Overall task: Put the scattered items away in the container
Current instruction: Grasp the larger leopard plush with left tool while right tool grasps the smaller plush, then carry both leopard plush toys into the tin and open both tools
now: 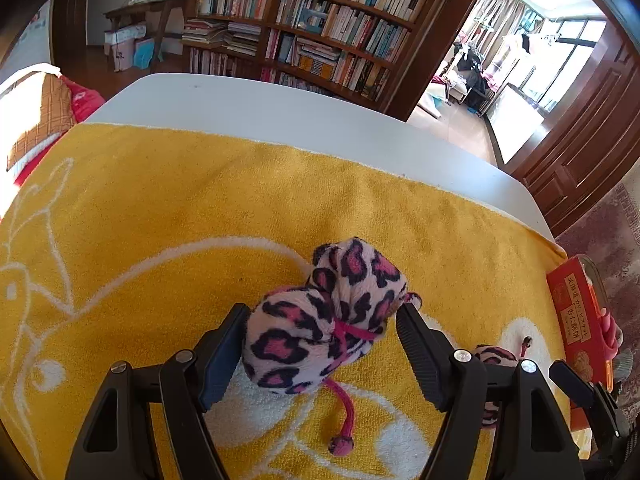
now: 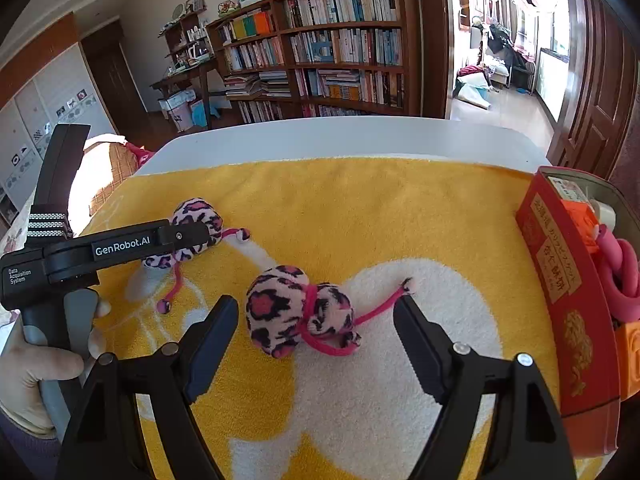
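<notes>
Straddling one leopard-print plush toy (image 1: 320, 316), the left gripper (image 1: 320, 344) stands with its jaws spread wide in the left wrist view; the left pad looks to touch or nearly touch the toy's flank, the right pad stands just clear, so nothing is clamped yet. That toy rests on the yellow towel (image 1: 168, 200), which covers most of the white table (image 1: 224, 104), with its pink cord and bobble trailing toward the camera. A second plush toy (image 1: 494, 354) shows only in part, behind the right jaw. At the far right edge sits the red tin (image 1: 576, 312), with a pink item visible over its rim. In the right wrist view, the right gripper (image 2: 316, 344) is likewise wide, jaws apart on either side of the second plush toy (image 2: 300, 312) without touching it; the toy lies on a white patch of the towel (image 2: 360, 208), near the camera. The first toy (image 2: 192, 232) lies farther off to the left, partly hidden by the left gripper (image 2: 188, 236), whose handle is held in the person's left hand (image 2: 44, 360). The red tin (image 2: 568, 300) stands at the right, just beside the towel's edge, already holding orange and pink pieces. Judgement: the tidying looks partly done, with some items in the tin, while both plush toys remain out on the towel; each is lined up for a grasp, neither lifted.
</notes>
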The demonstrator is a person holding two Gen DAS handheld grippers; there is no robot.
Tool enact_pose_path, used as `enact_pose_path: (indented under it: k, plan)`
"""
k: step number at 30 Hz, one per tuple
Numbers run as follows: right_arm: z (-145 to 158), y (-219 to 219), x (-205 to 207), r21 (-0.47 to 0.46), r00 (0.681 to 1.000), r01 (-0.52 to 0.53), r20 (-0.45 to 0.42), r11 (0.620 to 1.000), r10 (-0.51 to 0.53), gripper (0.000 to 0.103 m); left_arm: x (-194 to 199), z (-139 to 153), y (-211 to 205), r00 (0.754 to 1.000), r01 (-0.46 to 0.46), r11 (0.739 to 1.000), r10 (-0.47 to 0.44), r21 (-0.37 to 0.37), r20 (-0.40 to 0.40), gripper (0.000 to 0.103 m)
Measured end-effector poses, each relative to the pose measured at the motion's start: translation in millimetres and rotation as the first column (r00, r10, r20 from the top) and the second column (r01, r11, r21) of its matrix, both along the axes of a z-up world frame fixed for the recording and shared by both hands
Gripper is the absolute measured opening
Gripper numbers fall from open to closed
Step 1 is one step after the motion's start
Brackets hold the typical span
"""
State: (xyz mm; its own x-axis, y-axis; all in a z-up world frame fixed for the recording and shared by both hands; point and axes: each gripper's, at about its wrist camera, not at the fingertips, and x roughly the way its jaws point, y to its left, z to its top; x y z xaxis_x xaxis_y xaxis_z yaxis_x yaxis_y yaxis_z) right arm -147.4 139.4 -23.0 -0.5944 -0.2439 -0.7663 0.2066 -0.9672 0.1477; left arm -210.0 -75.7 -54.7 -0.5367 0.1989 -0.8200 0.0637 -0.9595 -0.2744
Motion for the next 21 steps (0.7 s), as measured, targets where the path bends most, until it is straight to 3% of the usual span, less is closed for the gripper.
enact_pose_path:
  k: [2, 7, 8, 9, 10, 13, 21]
  plan:
    - [-6.9, -1.5, -5.7, 0.000, 1.000, 0.003, 0.020, 1.000, -0.003, 0.083, 1.4, -1.2, 2.3, 1.000, 0.010, 1.000, -0.011, -0.016, -0.019, 0.083]
    - [-18.8, 0.0, -14.9, -0.047, 0.998, -0.011, 0.061, 0.999, 0.014, 0.083, 5.4, -4.0, 12.6, 0.997, 0.035, 0.995, -0.041, -0.090, -0.064, 0.083]
    - [-19.5, -0.1, -15.0, -0.055, 0.998, -0.013, 0.062, 0.998, 0.017, 0.080, 5.9, -4.2, 14.7, 0.997, 0.040, 0.994, -0.047, -0.103, -0.068, 0.080]
    - [-20.2, -0.9, -15.1, -0.068, 0.998, -0.022, 0.064, 0.997, 0.026, 0.069, 6.1, -3.8, 15.9, 0.996, 0.043, 0.993, -0.051, -0.111, -0.072, 0.074]
    - [-20.4, -1.7, -15.4, -0.088, 0.997, -0.037, 0.070, 0.995, 0.044, 0.063, 6.1, -3.2, 16.0, 0.996, 0.045, 0.993, -0.054, -0.109, -0.074, 0.064]
    - [-16.9, -7.5, -10.3, -0.058, 0.997, -0.049, 0.059, 0.997, 0.053, 0.058, 7.9, -1.7, 13.3, 0.996, 0.045, 0.996, -0.052, -0.081, -0.077, 0.060]
    - [3.5, 6.3, 10.1, -0.093, 0.999, -0.040, 0.008, 0.995, 0.040, 0.056, 19.8, 25.1, 13.6, 0.989, 0.048, 0.997, -0.055, -0.058, -0.139, 0.060]
